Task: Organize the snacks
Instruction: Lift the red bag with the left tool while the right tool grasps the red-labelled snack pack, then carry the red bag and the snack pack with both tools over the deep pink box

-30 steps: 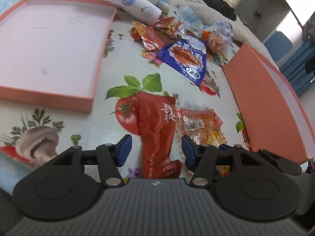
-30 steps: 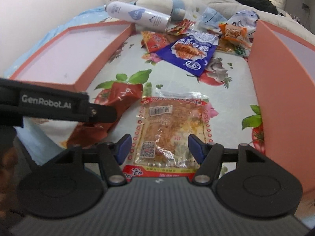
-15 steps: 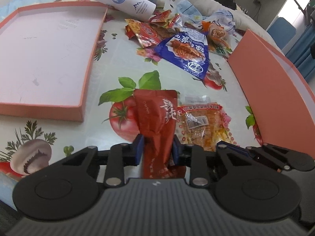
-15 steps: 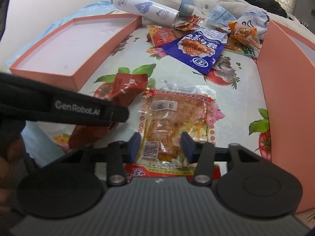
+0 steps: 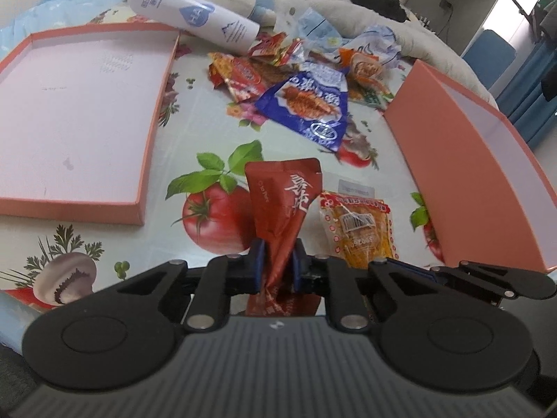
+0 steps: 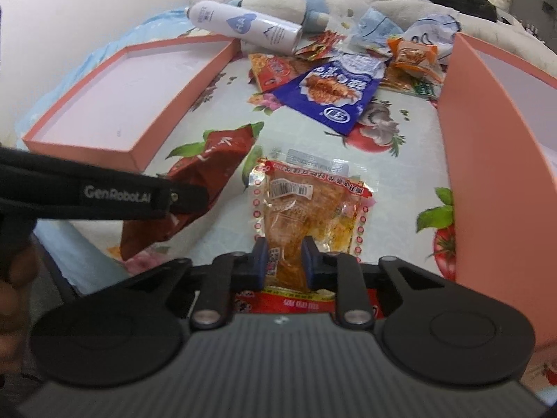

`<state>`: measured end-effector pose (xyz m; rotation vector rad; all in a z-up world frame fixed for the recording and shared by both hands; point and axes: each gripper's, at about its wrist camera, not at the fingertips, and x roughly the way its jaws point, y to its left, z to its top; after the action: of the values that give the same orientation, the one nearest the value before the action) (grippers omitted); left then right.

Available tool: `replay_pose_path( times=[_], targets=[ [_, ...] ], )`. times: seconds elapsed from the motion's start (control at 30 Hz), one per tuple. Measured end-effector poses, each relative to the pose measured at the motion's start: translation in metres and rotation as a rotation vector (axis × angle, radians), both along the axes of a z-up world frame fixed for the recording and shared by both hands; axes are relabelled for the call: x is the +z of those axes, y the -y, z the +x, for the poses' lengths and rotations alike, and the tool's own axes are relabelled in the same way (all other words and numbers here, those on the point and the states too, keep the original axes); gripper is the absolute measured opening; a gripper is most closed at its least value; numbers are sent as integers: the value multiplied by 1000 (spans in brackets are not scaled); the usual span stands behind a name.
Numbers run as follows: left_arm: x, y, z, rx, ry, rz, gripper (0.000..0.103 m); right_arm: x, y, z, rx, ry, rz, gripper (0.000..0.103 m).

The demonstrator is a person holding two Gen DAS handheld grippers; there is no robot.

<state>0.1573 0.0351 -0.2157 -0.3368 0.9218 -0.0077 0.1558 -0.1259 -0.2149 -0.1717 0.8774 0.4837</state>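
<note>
- The left gripper (image 5: 277,264) points steeply down at the near edge of the surface (image 5: 195,132). Its jaws have just been closing, and the blue pads now pinch the red snack packet (image 5: 282,205) at its waist, crumpling it there.
- The red snack packet stands tilted up out of the gripper; its top end fans out over the printed tomato, and its lower end hangs behind the pads.
- The right gripper (image 6: 284,261) points down at a similar slant, just beside the left one. Its jaws have also just been closing, and its pads clamp the lower part of the clear orange snack packet (image 6: 306,205), which bunches between them.
- The orange snack packet's upper end leans forward over the surface near the near edge, between the red packet and the tall pink box (image 6: 497,160) at the right edge.
- In the right wrist view, the left gripper's black arm crosses from the left with a hand (image 6: 14,289) blurred behind it.
- A shallow pink tray (image 5: 87,115) lies at the left edge.
- Toward the far edge lie a blue snack packet (image 5: 310,108), more loose wrappers and a white bottle (image 5: 195,17) on its side.
</note>
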Motion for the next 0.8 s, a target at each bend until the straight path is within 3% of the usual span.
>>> replay_pose_path(
  times=[0.5,0.8],
  targets=[
    [71,-4,-22,37,108,-3,18,77,25,-13,-97,94,101,24],
    [129,2,-35,22,220,-11,18,132,35,-29,-131,219,133,24]
  ],
)
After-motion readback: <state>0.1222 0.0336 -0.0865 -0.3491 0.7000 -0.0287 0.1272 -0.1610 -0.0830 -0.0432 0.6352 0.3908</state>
